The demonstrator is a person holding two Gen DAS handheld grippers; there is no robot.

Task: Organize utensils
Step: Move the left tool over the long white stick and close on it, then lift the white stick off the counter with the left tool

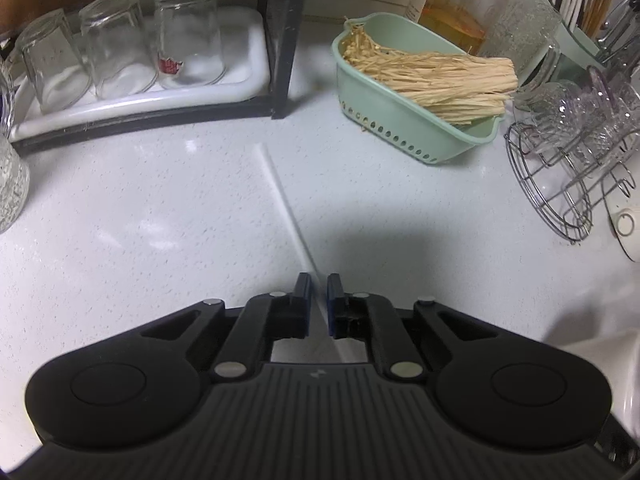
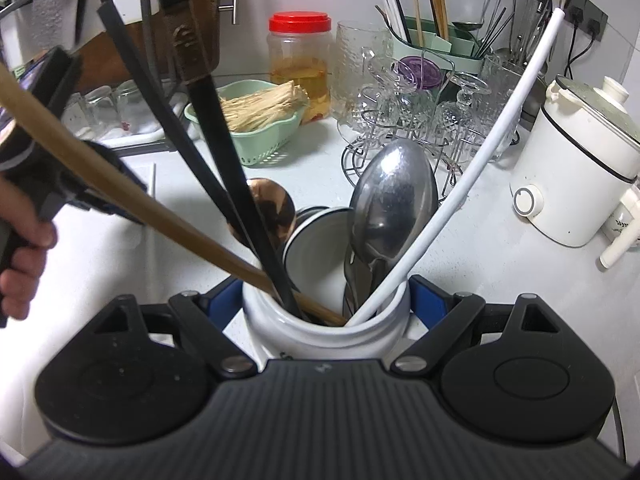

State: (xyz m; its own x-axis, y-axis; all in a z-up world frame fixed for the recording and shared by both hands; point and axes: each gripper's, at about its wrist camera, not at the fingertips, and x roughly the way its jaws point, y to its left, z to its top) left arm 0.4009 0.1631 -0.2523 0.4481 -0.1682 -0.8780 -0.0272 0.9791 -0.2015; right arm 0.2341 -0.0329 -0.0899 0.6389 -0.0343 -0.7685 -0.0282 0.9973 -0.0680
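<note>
My left gripper (image 1: 319, 300) pinches a white chopstick (image 1: 286, 208) lying on the bare counter (image 1: 140, 220), between the glass tray (image 1: 248, 84) and green basket (image 1: 384, 120). My right gripper (image 2: 326, 304) clamps the white utensil jar (image 2: 320, 336), near the counter's front edge.

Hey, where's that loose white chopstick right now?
In the left wrist view, the white chopstick lies on the countertop, running away from the left gripper, whose pads are closed on its near end, toward the black rack.
</note>
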